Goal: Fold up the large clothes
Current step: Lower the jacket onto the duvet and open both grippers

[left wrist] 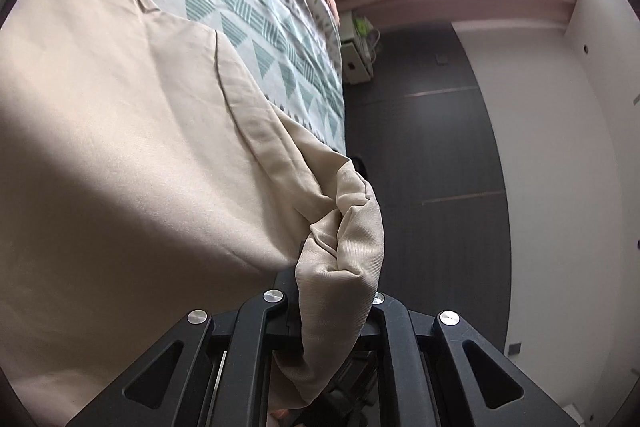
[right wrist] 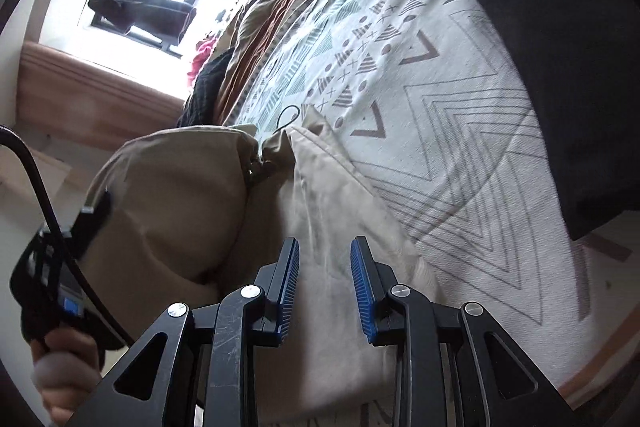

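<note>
Beige garment (left wrist: 132, 155) on patterned bedspread (left wrist: 248, 11)

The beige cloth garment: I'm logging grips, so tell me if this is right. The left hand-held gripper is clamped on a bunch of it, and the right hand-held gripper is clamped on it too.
Not quite. The left hand-held gripper does clamp the beige cloth garment, but the right wrist view shows the right hand-held gripper open, its blue pads apart above the cloth.

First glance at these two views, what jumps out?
The beige garment fills the left wrist view, a bunched fold clamped in the left gripper at bottom centre. In the right wrist view, the right gripper hangs open over the cloth, its blue pads bare, with the patterned bedspread behind.
</note>
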A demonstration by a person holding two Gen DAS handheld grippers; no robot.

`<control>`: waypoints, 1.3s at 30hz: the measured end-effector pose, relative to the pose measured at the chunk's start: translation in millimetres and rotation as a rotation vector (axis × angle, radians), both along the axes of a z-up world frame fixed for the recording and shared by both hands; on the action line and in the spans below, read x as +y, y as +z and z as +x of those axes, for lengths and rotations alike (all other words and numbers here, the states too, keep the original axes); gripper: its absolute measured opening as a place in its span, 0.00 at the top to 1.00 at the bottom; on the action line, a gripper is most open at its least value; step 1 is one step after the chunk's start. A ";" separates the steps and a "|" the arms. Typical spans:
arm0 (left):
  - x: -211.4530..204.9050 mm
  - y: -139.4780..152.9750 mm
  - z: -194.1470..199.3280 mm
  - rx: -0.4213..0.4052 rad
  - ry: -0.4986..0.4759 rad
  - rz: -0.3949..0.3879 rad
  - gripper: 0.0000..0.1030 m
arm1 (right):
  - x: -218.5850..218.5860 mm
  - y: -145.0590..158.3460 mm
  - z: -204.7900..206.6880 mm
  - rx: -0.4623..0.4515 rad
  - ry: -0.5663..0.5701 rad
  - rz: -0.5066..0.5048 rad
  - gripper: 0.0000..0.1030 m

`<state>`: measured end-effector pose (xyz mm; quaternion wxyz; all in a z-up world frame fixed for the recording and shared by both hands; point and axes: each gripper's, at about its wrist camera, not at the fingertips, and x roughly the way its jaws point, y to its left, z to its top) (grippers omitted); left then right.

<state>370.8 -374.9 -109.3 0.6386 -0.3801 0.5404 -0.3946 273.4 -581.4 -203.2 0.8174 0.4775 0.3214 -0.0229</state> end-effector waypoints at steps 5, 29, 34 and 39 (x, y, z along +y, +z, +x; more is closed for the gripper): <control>-13.4 -16.1 -12.7 0.036 -0.054 0.057 0.61 | -5.3 0.9 -20.3 0.001 -0.049 0.016 0.73; 185.8 -31.9 -23.8 -0.068 0.303 0.445 0.30 | 23.7 0.2 -26.5 -0.013 0.042 0.005 0.45; 198.7 -58.0 -35.7 -0.004 0.291 0.528 0.30 | 22.2 -3.0 -24.1 -0.015 0.033 -0.026 0.89; 205.1 -76.1 -54.5 0.032 0.257 0.562 0.42 | 29.1 12.9 -40.8 -0.080 0.038 -0.039 0.90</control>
